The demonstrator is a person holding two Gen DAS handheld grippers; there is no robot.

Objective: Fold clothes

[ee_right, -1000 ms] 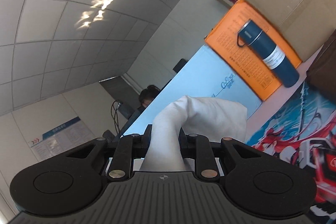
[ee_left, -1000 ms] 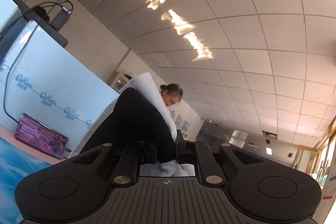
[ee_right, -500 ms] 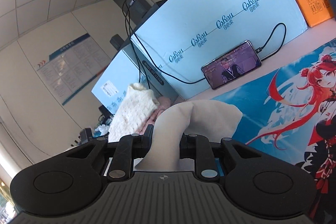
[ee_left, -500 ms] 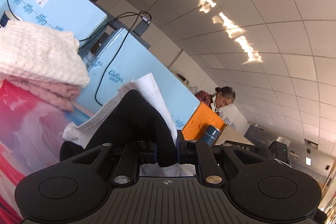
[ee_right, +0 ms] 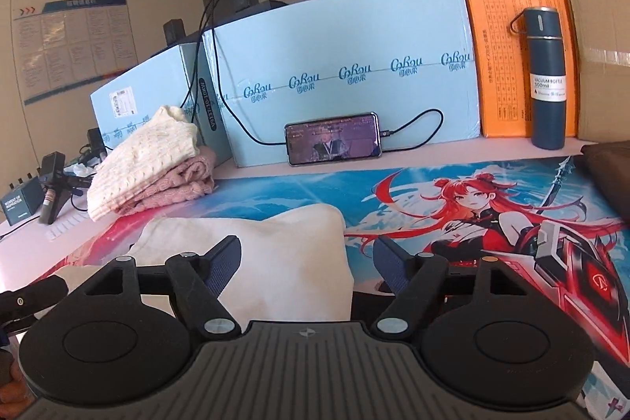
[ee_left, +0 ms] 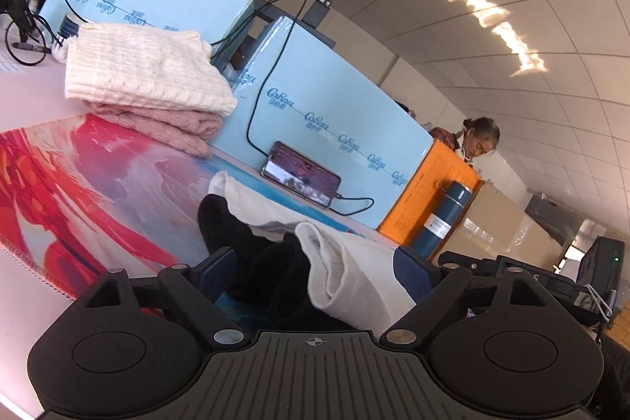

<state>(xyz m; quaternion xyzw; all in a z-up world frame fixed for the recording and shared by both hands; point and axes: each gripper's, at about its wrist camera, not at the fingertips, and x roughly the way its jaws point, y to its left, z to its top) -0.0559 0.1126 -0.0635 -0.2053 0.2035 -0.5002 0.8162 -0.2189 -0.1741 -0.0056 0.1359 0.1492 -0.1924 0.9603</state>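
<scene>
Both grippers let go, garment down on the mat.

Left gripper (ee_left: pixel 315 264) and right gripper (ee_right: pixel 307 260) have their fingers spread apart, gripping nothing; the black-and-white garment (ee_left: pixel 346 274) lies bunched on the mat (ee_right: pixel 453 191) just ahead of both. This looks like the pause between 2 folds. Next move likely calls for finding a fresh edge, pinching it cleanly, then carrying it across.

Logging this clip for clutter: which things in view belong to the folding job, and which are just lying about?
Job:
- white and black garment between the jaws of the open left gripper
- open right gripper over it
- folded sweaters, cream on pink

Lying about:
- phone on its cable
- flask
- blue boxes
- orange box
- cardboard box
- mat
</scene>
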